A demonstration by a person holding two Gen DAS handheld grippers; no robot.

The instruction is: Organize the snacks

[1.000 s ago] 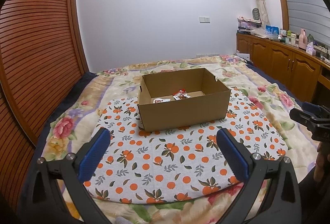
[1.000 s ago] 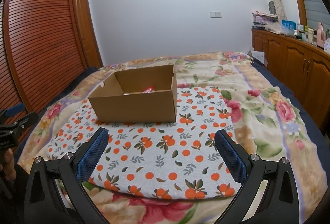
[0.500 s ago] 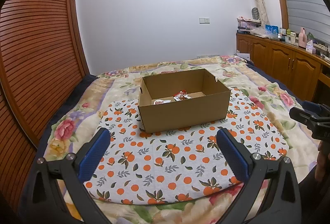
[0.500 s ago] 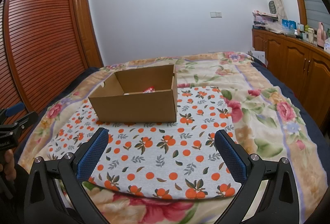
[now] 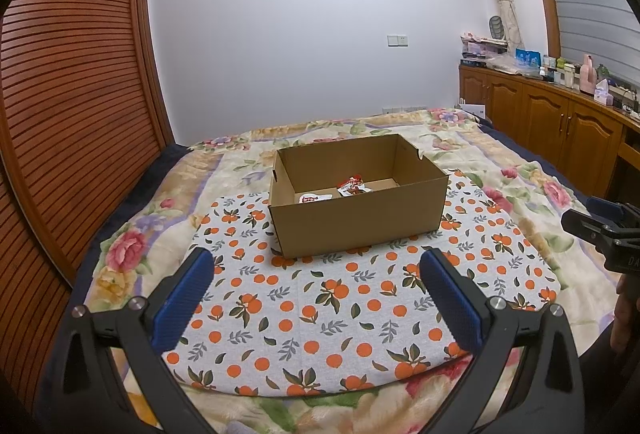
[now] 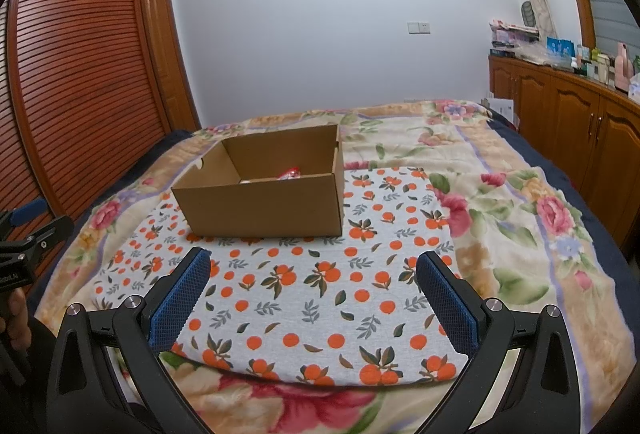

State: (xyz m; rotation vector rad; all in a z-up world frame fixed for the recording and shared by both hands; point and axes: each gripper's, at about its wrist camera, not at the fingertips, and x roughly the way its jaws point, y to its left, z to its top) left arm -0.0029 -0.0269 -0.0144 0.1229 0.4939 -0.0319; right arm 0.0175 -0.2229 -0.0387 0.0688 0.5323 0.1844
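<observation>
An open brown cardboard box (image 5: 360,222) stands on an orange-print cloth (image 5: 320,310) on the bed; it also shows in the right wrist view (image 6: 264,208). Inside lie red-and-white snack packets (image 5: 352,188), one round one (image 5: 310,199) beside them; the right wrist view shows only a bit of a red packet (image 6: 290,174). My left gripper (image 5: 316,274) is open and empty, held back from the box over the cloth. My right gripper (image 6: 312,272) is open and empty, also short of the box.
The floral blanket (image 6: 520,202) covers the bed around the cloth. A slatted wooden wardrobe (image 5: 68,114) runs along the left. Wooden cabinets (image 5: 560,126) with clutter on top line the right wall. The other gripper shows at each view's edge (image 5: 600,234) (image 6: 24,234).
Both grippers have barely shifted; the left view has risen slightly, so the box sits a little lower in frame. Both stay open and empty.
</observation>
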